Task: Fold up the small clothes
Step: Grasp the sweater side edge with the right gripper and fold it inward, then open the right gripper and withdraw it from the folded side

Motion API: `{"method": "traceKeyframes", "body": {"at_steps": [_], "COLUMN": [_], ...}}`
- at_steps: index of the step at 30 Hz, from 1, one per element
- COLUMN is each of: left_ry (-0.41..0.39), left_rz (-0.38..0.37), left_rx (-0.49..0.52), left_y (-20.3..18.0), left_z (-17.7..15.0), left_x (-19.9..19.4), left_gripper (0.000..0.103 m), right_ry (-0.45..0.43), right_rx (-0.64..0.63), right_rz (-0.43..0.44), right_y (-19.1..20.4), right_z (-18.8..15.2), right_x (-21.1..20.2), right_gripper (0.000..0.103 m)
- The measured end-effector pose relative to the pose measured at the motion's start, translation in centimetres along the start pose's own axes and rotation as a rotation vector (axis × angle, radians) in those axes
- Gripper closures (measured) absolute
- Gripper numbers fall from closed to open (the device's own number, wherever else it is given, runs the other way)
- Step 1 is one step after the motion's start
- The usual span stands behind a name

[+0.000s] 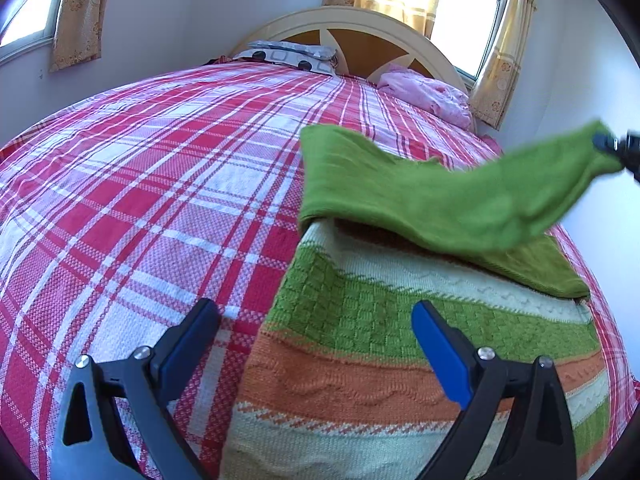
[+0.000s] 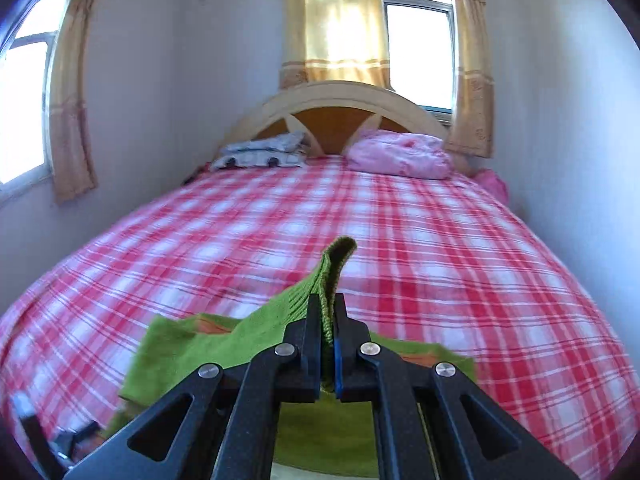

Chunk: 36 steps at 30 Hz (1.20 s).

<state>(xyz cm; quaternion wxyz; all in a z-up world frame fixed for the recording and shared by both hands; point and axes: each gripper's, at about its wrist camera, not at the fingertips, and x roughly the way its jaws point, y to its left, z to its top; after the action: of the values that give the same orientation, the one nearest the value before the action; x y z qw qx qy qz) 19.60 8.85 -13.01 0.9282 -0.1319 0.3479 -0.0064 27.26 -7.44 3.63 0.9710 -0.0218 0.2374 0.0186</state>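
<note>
Left tool (image 1: 316, 320) spread wide over striped sweater (image 1: 400, 344), right tool (image 2: 327, 320) pinching its green sleeve (image 2: 336, 264)

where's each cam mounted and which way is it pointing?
Left wrist: on the left gripper, open, low over the striped sweater, facing the headboard; its own two fingers show.
Right wrist: on the right gripper, shut on the green sleeve, facing the headboard; its fingers show.
Shared: sweater, plaid bed, pillows, curtained window; the left view catches the right gripper's tip at its right edge.
</note>
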Motion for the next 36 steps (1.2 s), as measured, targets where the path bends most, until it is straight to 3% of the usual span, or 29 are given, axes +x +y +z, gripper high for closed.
{"method": "traceKeyframes", "body": {"at_steps": [10, 18, 20, 21, 23, 24, 26, 27, 30, 34, 36], "left_ry": [0.002, 0.007, 0.008, 0.009, 0.009, 0.009, 0.009, 0.009, 0.01, 0.012, 0.015], "left_rz": [0.01, 0.022, 0.022, 0.021, 0.02, 0.02, 0.022, 0.022, 0.027, 0.036, 0.042], "left_rx": [0.007, 0.017, 0.02, 0.021, 0.021, 0.022, 0.023, 0.023, 0.027, 0.035, 0.041], "left_y": [0.0, -0.1, -0.1, -0.1, 0.0, 0.0, 0.0, 0.0, -0.1, -0.2, -0.4], "left_z": [0.0, 0.0, 0.0, 0.1, 0.1, 0.1, 0.1, 0.1, 0.1, 0.1, 0.1], "left_x": [0.2, 0.4, 0.5, 0.5, 0.5, 0.5, 0.5, 0.5, 0.6, 0.6, 0.7], "left_gripper": [0.003, 0.003, 0.002, 0.002, 0.002, 0.002, 0.002, 0.002, 0.002, 0.002, 0.002], "right_ry": [0.217, 0.331, 0.386, 0.396, 0.384, 0.358, 0.308, 0.294, 0.298, 0.286, 0.306], "right_rx": [0.045, 0.091, 0.078, 0.065, 0.053, 0.065, 0.129, 0.184, 0.325, 0.265, 0.178], "right_rz": [-0.119, -0.101, -0.11, -0.118, -0.173, -0.255, -0.321, -0.296, -0.098, 0.024, 0.043], "right_y": [-5.9, -7.9, -7.9, -8.1, -8.8, -9.8, -11.4, -12.2, -12.9, -9.8, -7.4], "right_z": [-8.0, -11.5, -12.0, -12.1, -11.9, -11.7, -11.7, -11.8, -12.7, -11.9, -11.1], "right_x": [5.9, 8.8, 9.5, 9.5, 8.7, 7.9, 6.1, 5.1, 3.3, 3.4, 4.6], "right_gripper": [0.1, 0.099, 0.094, 0.091, 0.075, 0.075, 0.075, 0.075, 0.075, 0.075, 0.075]}}
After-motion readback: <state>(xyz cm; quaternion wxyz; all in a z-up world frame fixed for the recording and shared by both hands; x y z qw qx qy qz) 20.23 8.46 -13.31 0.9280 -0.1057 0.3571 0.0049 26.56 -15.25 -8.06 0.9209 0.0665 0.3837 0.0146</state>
